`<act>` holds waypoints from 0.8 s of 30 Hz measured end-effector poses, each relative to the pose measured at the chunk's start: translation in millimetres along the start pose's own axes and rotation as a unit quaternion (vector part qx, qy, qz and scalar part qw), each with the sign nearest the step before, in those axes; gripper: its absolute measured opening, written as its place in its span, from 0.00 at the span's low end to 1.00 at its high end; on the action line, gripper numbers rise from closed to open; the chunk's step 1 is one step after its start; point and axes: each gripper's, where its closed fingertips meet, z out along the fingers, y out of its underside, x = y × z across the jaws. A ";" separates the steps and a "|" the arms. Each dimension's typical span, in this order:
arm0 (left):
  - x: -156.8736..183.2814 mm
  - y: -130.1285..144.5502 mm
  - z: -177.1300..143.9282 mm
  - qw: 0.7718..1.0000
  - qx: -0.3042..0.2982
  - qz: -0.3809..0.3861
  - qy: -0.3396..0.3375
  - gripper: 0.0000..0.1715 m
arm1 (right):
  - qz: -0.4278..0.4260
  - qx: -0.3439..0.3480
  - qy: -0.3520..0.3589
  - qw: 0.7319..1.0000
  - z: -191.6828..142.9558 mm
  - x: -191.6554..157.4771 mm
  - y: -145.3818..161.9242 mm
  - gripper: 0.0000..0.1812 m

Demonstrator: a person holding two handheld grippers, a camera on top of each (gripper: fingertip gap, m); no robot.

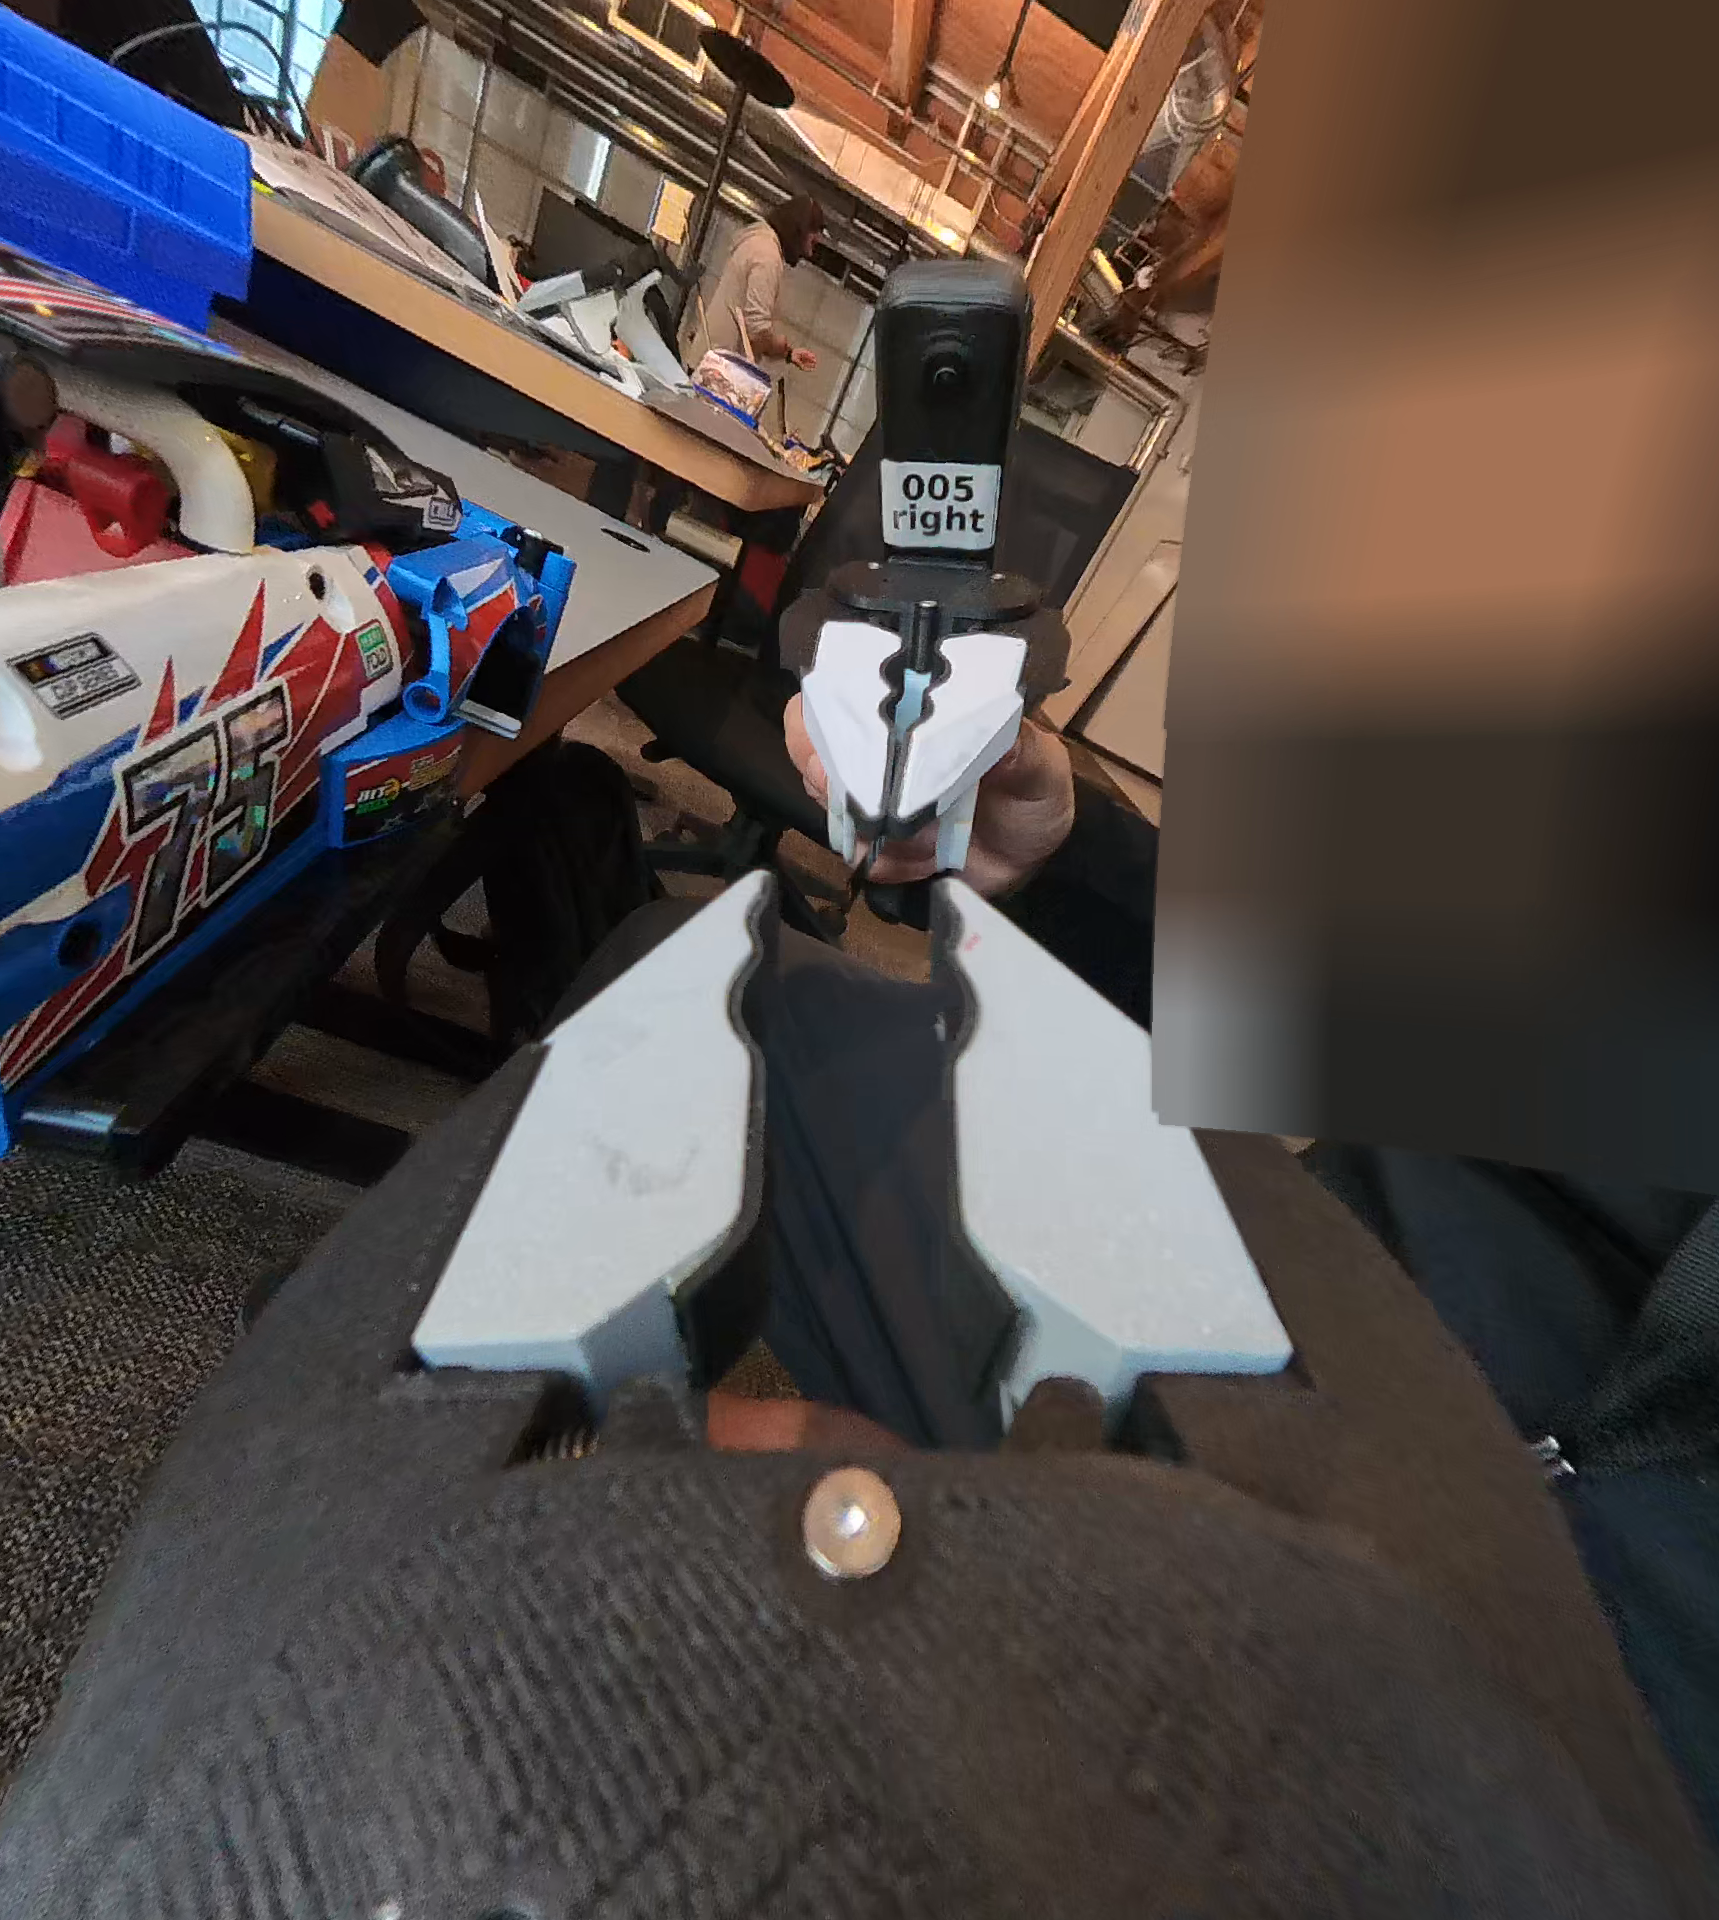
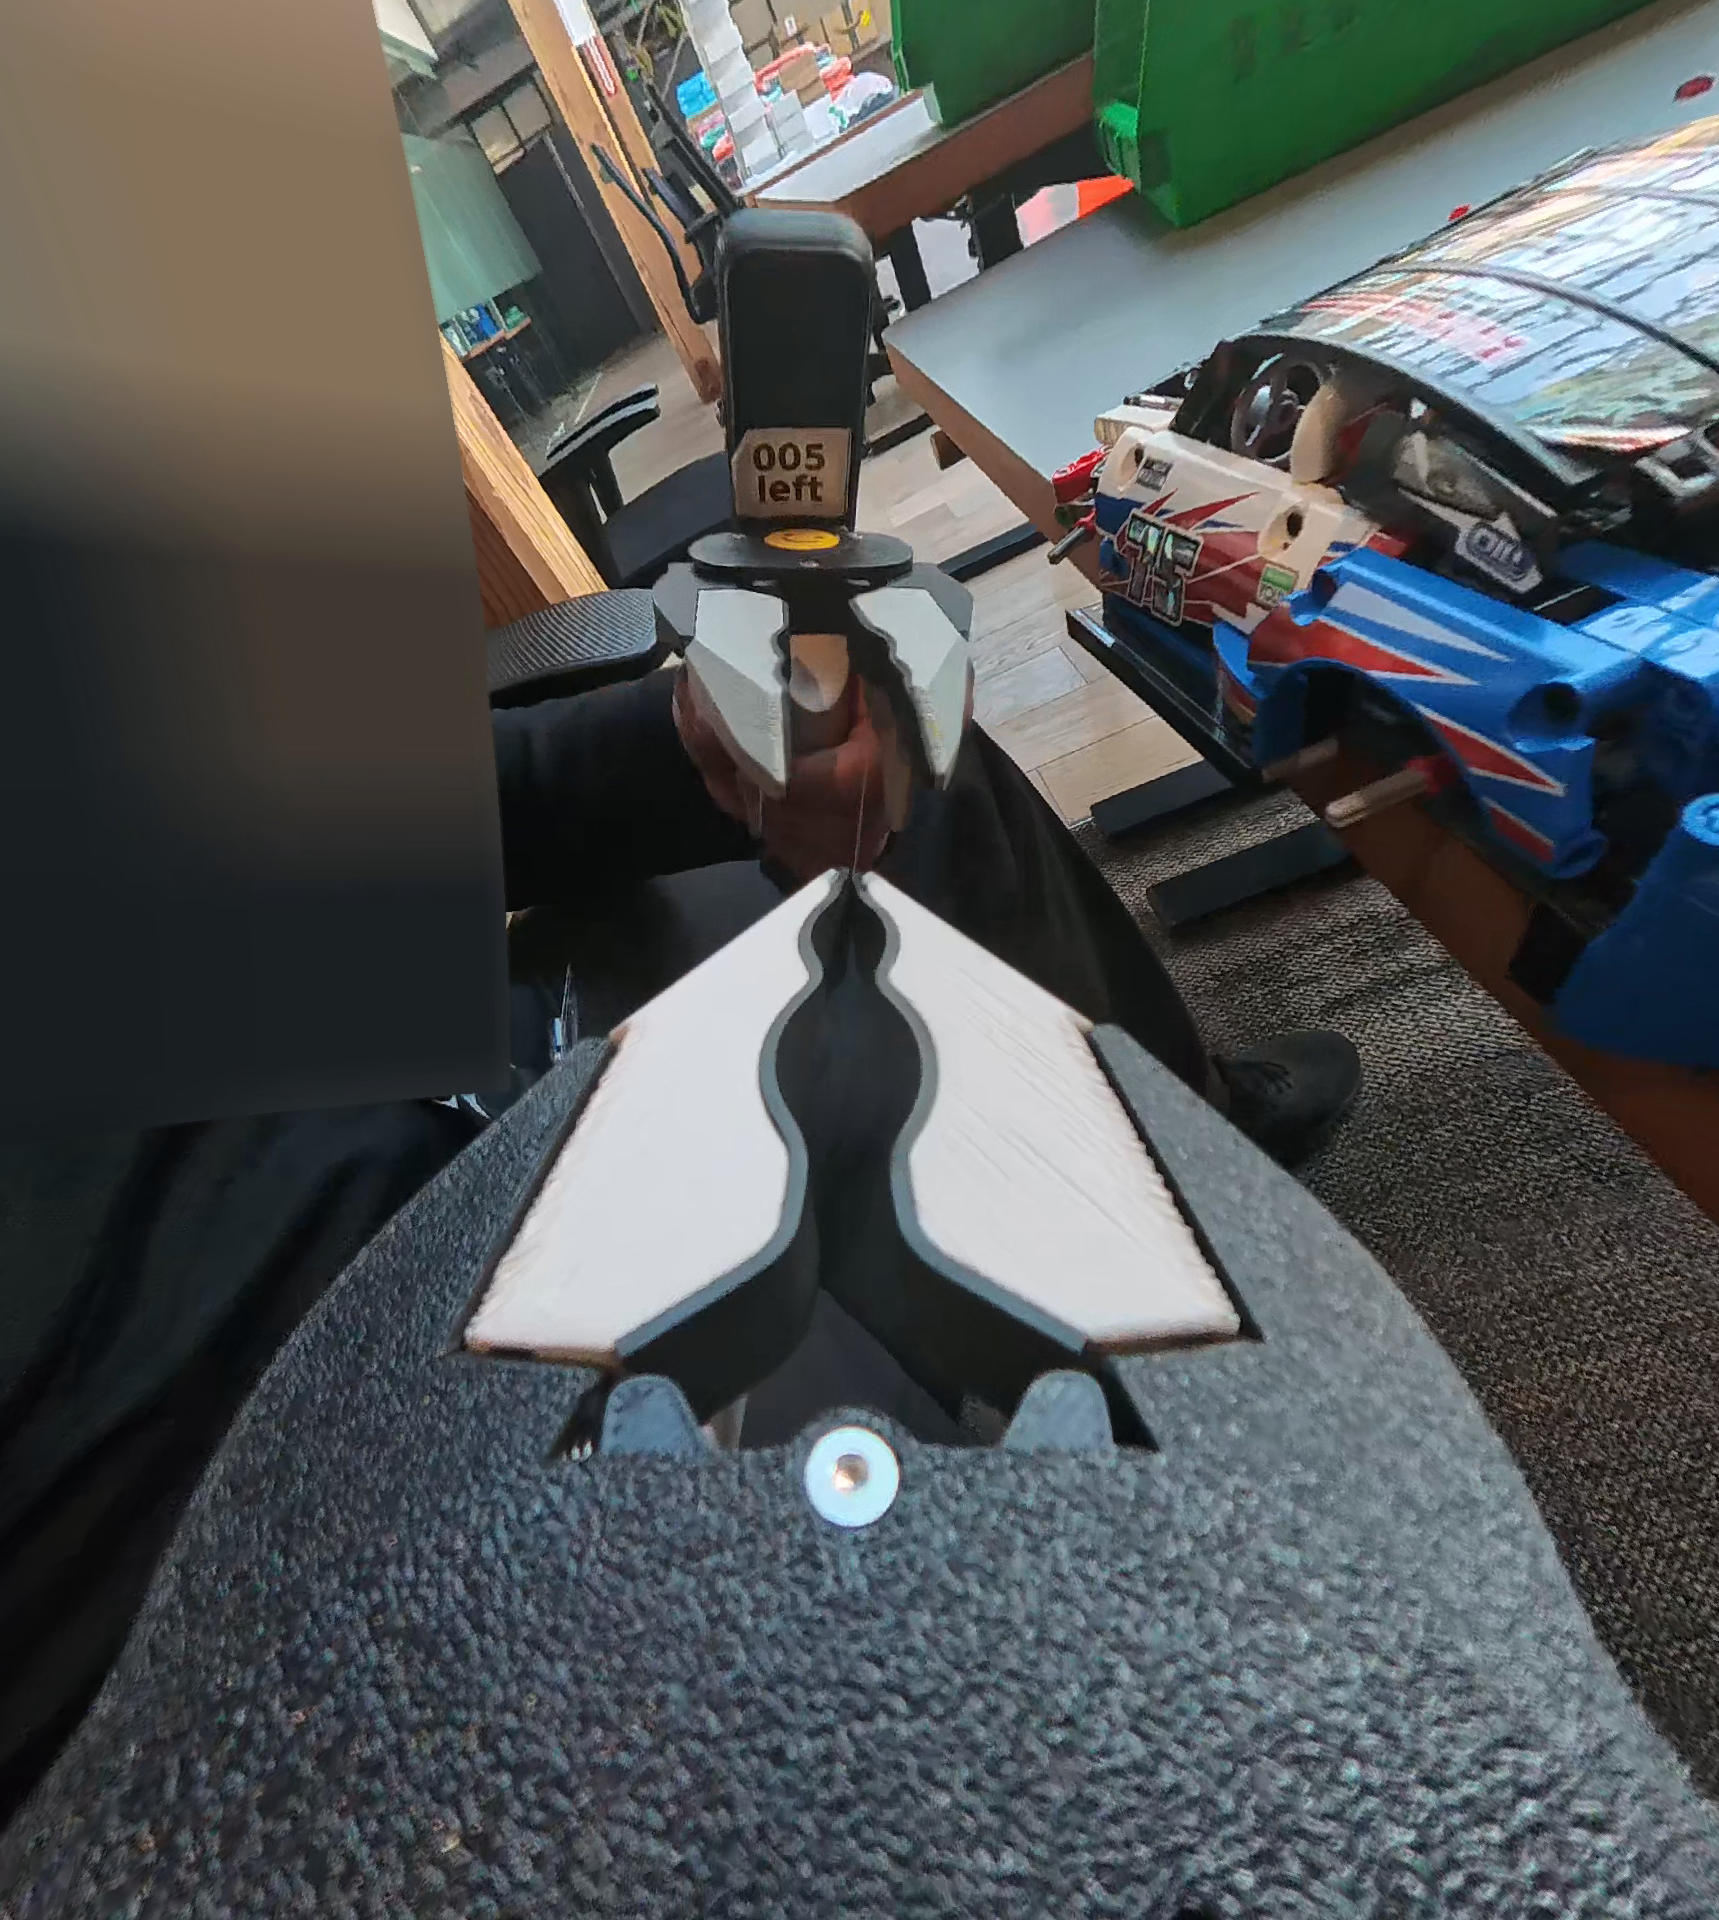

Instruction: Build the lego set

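A: Left gripper (image 1: 850, 894)?
B: Fingers held apart, nothing between them.
A: Right gripper (image 2: 850, 878)?
B: Fingers pressed together at the tips; a thin thread-like line is seen there, but a grip on it cannot be told.
A: Lego car (image 2: 1457, 582)?
B: Parked on the surface (image 2: 1021, 312), well apart from both grippers, which are pointed at each other.
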 end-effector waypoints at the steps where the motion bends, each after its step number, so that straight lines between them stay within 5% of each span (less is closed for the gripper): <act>1: 0.0 1.8 1.3 1.000 -0.006 0.002 -0.001 0.13 | 0.000 -0.001 -0.001 1.000 0.6 -0.2 0.7 0.00; 8: -0.9 5.6 3.0 1.000 -0.016 0.010 -0.007 0.03 | 0.001 -0.002 0.000 1.000 0.5 0.9 1.8 0.00; 24: -6.0 7.9 6.5 0.998 -0.020 0.032 -0.049 0.00 | 0.003 0.024 0.045 0.999 -1.6 15.1 -2.1 0.00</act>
